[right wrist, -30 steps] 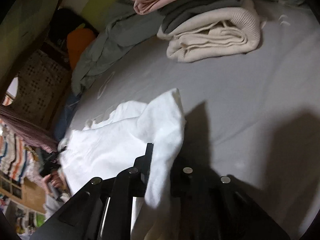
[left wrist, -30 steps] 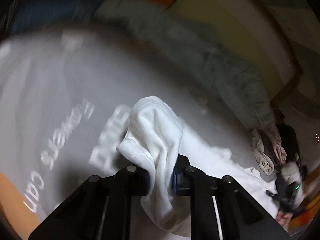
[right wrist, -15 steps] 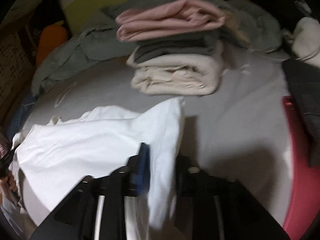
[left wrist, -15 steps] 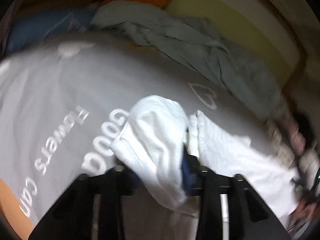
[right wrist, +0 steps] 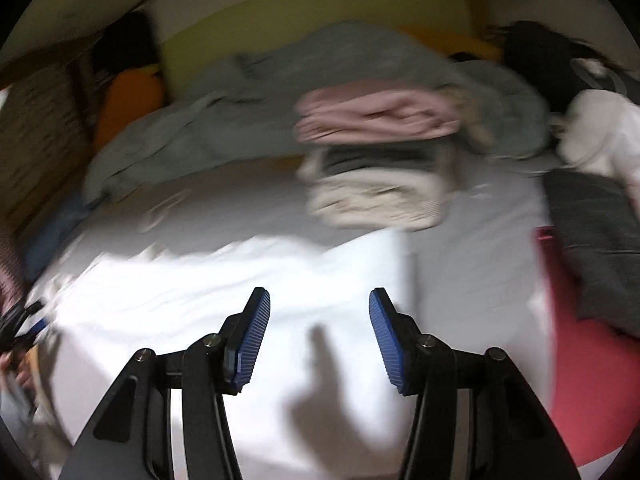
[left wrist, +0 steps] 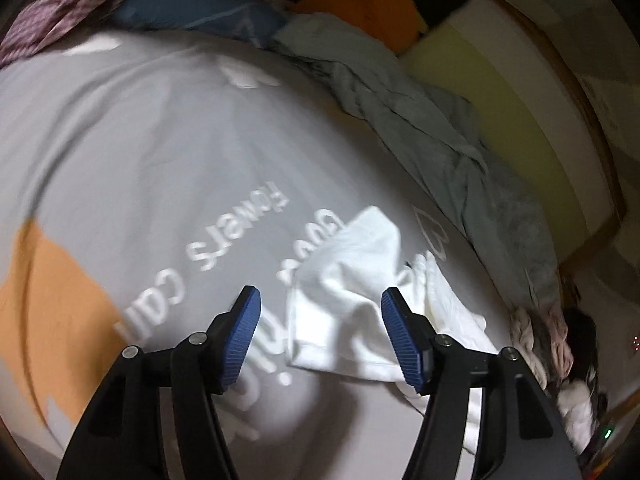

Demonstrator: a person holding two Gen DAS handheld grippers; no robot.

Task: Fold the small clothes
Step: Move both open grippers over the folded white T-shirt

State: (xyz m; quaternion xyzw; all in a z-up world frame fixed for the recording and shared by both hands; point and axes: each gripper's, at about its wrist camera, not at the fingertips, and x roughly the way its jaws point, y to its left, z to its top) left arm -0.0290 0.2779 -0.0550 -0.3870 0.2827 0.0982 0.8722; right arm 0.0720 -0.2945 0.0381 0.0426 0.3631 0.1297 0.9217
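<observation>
A small white garment lies on the grey bed sheet, one end rumpled. My left gripper is open just above that rumpled end and holds nothing. In the right wrist view the same white garment lies spread flat under my right gripper, which is open and empty, its shadow falling on the cloth.
A stack of folded clothes, pink on grey on cream, stands behind the white garment. A rumpled grey-green blanket lines the far side. A dark grey garment and a red item lie at right. More loose clothes lie at the far end.
Both grippers have opened and let go of the white garment, which now lies on the sheet. Both have drawn back a little from it.
</observation>
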